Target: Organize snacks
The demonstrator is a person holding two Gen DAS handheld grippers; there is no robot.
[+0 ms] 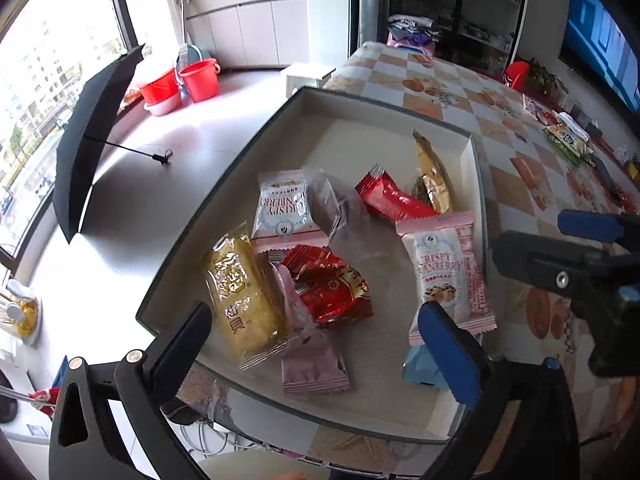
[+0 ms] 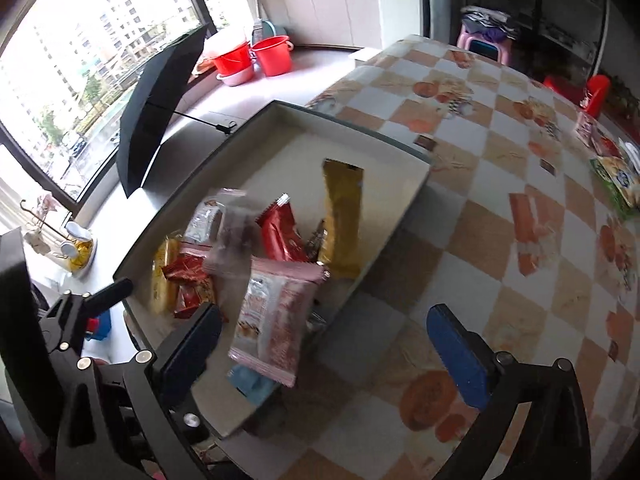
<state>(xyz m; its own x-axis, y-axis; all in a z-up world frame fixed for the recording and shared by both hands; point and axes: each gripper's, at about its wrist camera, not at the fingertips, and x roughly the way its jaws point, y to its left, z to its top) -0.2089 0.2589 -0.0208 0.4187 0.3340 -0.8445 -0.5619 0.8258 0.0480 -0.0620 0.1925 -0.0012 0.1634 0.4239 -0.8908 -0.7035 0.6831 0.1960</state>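
step: dropping snacks into box [image 1: 468,148]; wrapped snacks [image 1: 328,288] lie piled inside it | left gripper [image 1: 320,344] jaws wide, empty, above pile; right gripper [image 2: 332,344] wide, empty, at box's edge | next: fetch remaining packets [image 2: 616,184] across table [image 2: 500,184]

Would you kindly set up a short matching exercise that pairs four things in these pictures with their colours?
Things:
1. umbrella
2. bucket
3. long upright wrapper at the far side of the box
4. stool beyond the far end of the table

Colours:
A. gold
B. pink
C. black
D. red

Pairs: 1-C, 2-D, 3-A, 4-B

The box sits at the corner of the checked table. Both the left tool and the right tool stand open.
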